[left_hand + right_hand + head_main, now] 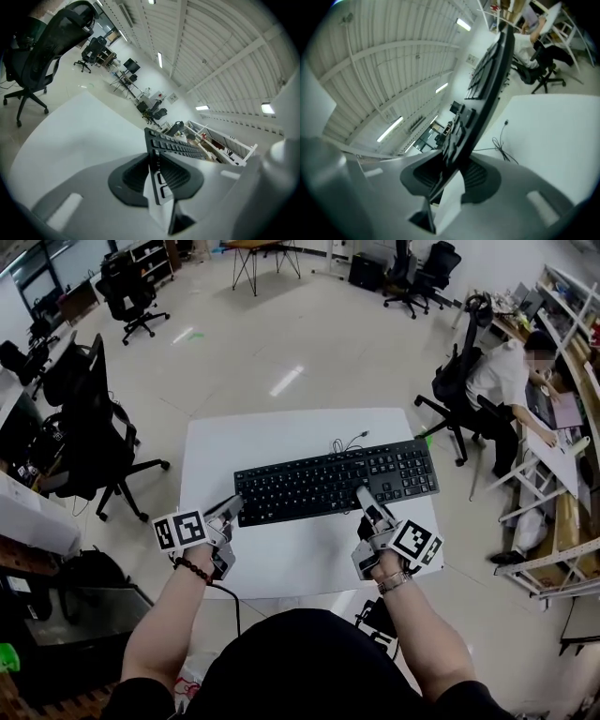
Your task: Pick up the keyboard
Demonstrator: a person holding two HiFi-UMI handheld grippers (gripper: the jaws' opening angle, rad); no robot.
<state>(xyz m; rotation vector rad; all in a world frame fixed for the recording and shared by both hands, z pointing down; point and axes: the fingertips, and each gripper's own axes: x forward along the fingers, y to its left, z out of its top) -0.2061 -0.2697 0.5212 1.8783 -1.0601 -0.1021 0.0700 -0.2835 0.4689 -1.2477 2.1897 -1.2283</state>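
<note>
left gripper (230, 509), right gripper (364, 495) on keyboard (328, 479)

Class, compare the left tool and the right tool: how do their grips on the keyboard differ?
The left tool clamps the keyboard at its left front corner; the right tool clamps the front edge further in, short of the right end. The left tool angles toward the right, the right tool toward the left. Both are shut on the keyboard.
</note>
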